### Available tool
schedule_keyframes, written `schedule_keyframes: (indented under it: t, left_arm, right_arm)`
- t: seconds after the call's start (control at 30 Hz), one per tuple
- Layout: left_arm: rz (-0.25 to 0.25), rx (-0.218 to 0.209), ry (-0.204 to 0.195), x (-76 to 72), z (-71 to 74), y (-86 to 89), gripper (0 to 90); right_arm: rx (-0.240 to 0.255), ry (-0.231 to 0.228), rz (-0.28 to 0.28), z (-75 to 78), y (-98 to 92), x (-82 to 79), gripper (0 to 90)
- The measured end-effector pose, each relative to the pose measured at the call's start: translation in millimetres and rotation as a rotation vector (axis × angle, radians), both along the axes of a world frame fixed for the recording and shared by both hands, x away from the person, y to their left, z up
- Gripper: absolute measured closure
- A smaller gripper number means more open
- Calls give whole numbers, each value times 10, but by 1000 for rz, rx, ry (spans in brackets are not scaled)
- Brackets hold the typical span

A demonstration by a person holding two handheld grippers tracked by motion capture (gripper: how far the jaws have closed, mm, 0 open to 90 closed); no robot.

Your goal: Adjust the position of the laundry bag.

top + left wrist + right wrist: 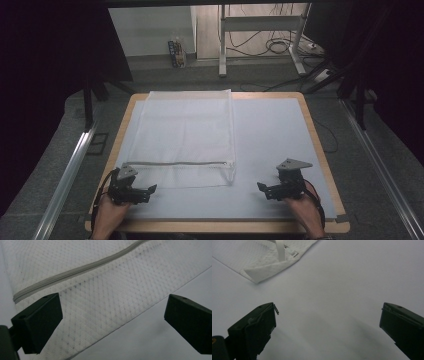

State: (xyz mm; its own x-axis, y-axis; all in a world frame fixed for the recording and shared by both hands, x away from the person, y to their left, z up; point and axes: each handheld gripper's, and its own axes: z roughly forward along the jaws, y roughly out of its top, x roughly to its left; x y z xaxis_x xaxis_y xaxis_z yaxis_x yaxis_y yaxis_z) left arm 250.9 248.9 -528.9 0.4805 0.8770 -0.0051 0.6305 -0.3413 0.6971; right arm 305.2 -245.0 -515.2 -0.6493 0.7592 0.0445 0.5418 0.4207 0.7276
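White mesh, one zippered bag, lies flat on the desk left of centre. Two hands rest at the near edge, each holding a tool: the left tool just beside the bag's near corner, the right tool well apart, both spread wide, empty.
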Motion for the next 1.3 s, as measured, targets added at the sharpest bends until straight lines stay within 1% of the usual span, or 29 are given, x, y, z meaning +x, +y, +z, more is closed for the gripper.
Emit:
schedule_keyframes:
  t: [0.03, 0.07, 0.1, 0.13, 0.27, 0.3, 0.33, 0.37, 0.4, 0.5, 0.53, 0.57, 0.63, 0.67, 0.7, 0.73, 0.77, 0.87, 0.9, 0.93, 0.97, 1.0, 1.03, 1.07, 1.1, 1.13, 1.17, 1.27, 1.3]
  left_arm:
    - [0, 0, 0, 0, 0, 0, 13]
    - [-25, -15, -11, -3, 18, -14, 8]
    - [-25, -15, -11, -3, 18, -14, 11]
    - [-28, -45, -18, 6, 33, -18, 13]
    - [-24, -50, -25, 24, 39, -12, 24]
    - [-27, -71, -28, 39, 58, -1, 25]
    - [-26, -80, -36, 46, 73, 3, 24]
    - [-26, -80, -36, 46, 73, 3, 24]
    - [-27, -95, -50, 67, 97, 8, 23]
    - [-28, -96, -53, 91, 97, 8, 18]
    - [-30, -96, -43, 112, 81, 8, 12]
    - [-30, -96, -43, 112, 81, 8, 11]
    - [-30, -92, -39, 124, 71, 10, 13]
    - [-21, -93, -48, 131, 76, 15, 16]
    - [-21, -93, -48, 131, 76, 15, 18]
    - [-14, -97, -56, 143, 85, 33, 22]
    - [-14, -97, -56, 143, 85, 33, 28]
    - [-2, -103, -62, 169, 92, 71, 51]
    - [-4, -104, -61, 180, 92, 86, 64]
    - [-2, -108, -60, 195, 89, 99, 108]
    - [-3, -107, -59, 212, 90, 111, 108]
    - [-7, -100, -63, 247, 91, 132, 142]
    - [-7, -100, -63, 247, 91, 132, 155]
    - [-2, -89, -71, 281, 96, 148, 163]
    - [-2, -89, -71, 281, 96, 148, 177]
    - [-4, -87, -75, 296, 97, 158, 177]
    - [1, -73, -83, 325, 102, 173, 203]
    - [1, -72, -86, 355, 99, 186, 217]
    - [3, -65, -92, 366, 97, 191, 231]
  right_arm:
    - [0, 0, 0, 0, 0, 0, 3]
    - [-5, 4, 0, -9, 21, 12, 3]
    - [-5, 4, 0, -9, 21, 12, 3]
    - [-10, -4, 1, -5, 47, 21, 4]
    - [0, -18, 7, 8, 89, 42, 3]
    - [4, -18, 7, 12, 101, 45, 3]
    - [3, -20, 9, 18, 112, 51, 3]
    - [3, -20, 9, 18, 112, 51, 3]
    - [13, -25, 16, 33, 136, 61, 3]
    - [27, -21, 15, 48, 162, 72, 3]
    - [24, -11, 19, 55, 191, 83, 3]
    - [24, -11, 19, 55, 191, 83, 3]
    - [5, -6, 30, 57, 225, 81, 4]
    - [-1, -1, 41, 61, 257, 87, 3]
    - [-1, -1, 41, 61, 257, 87, 3]
    - [10, 14, 46, 69, 289, 103, 4]
    - [10, 14, 46, 69, 289, 103, 4]
    - [-7, 19, 52, 76, 350, 143, 25]
    - [-17, 22, 53, 78, 373, 153, 50]
    - [-26, 21, 63, 92, 402, 168, 151]
    - [-26, 21, 63, 92, 402, 168, 151]
    - [-34, 22, 72, 108, 423, 194, 192]
    - [-34, 22, 72, 108, 423, 194, 192]
    - [-59, 21, 69, 124, 443, 220, 248]
    - [-59, 21, 69, 124, 443, 220, 248]
    - [-67, 21, 72, 132, 450, 233, 277]
    - [-56, 25, 75, 159, 464, 254, 309]
    - [-43, 23, 77, 185, 485, 290, 323]
    - [-42, 23, 86, 191, 499, 307, 323]
